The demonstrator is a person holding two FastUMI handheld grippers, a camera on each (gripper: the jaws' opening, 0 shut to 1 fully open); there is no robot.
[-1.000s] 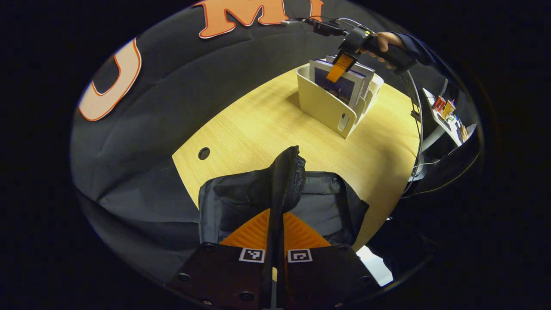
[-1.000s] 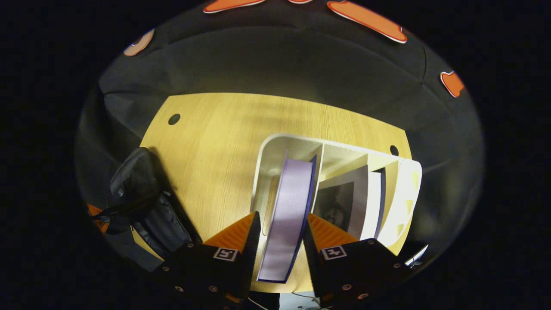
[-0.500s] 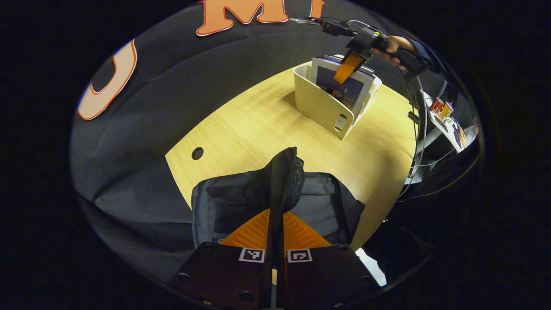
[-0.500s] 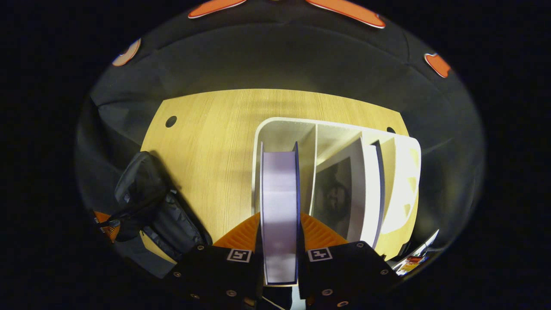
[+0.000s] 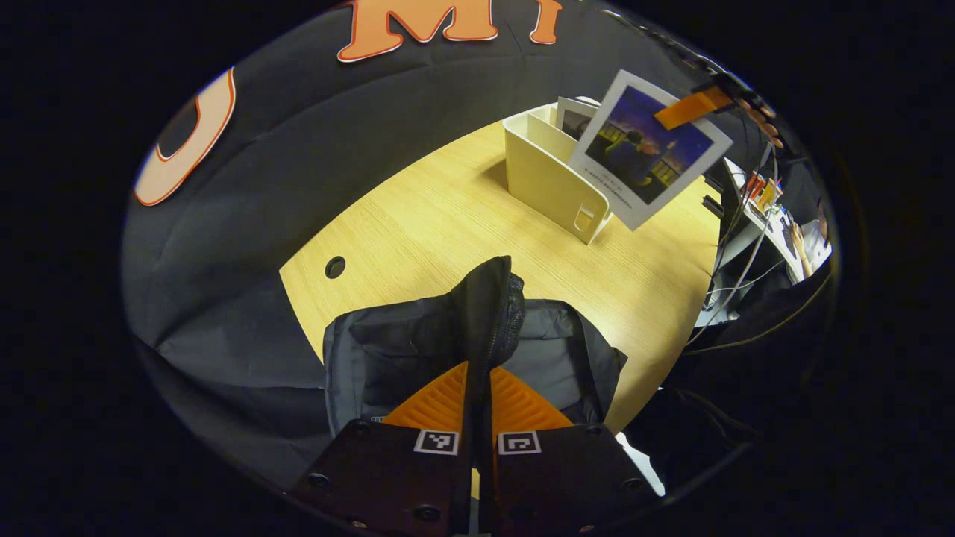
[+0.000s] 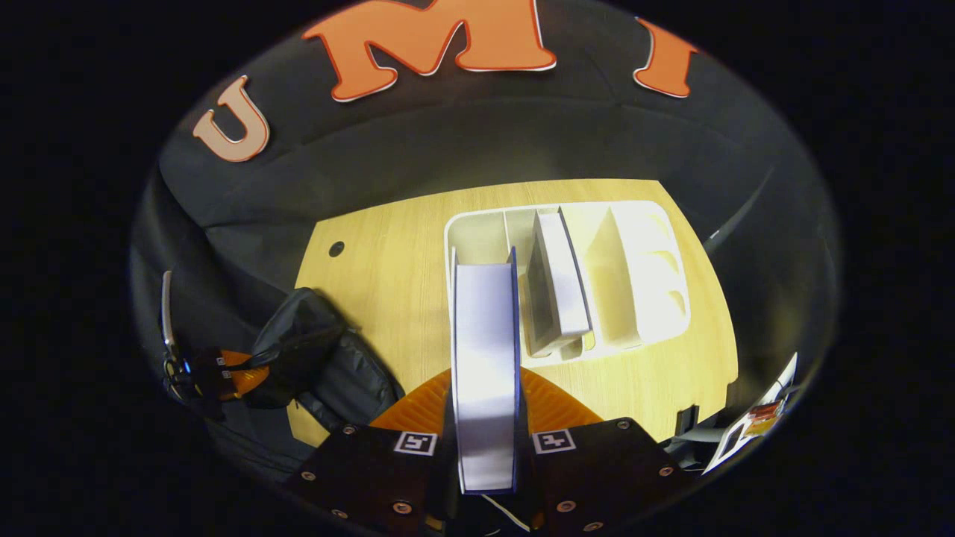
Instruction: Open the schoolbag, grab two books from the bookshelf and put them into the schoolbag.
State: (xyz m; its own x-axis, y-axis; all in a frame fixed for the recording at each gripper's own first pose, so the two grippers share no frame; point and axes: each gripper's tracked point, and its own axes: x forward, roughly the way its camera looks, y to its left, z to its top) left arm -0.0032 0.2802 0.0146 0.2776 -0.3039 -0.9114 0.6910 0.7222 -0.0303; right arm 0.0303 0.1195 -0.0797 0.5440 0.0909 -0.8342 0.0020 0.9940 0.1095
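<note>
1. Wooden table (image 5: 448, 216): black schoolbag (image 5: 388, 350) sits at its near edge, flap pinched upright by the left gripper (image 5: 477, 406).
2. White bookshelf (image 6: 642, 276) holds 1 book (image 6: 559, 287).
3. Right gripper (image 6: 485, 418) clamps a second book (image 6: 485, 335) lifted clear above it.

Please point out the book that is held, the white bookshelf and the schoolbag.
held book (image 5: 643, 149): left gripper view, on its picture cover.
white bookshelf (image 6: 642, 298): right gripper view, on a bare divider wall.
schoolbag (image 5: 388, 350): left gripper view, on the dark fabric beside the raised flap.
</note>
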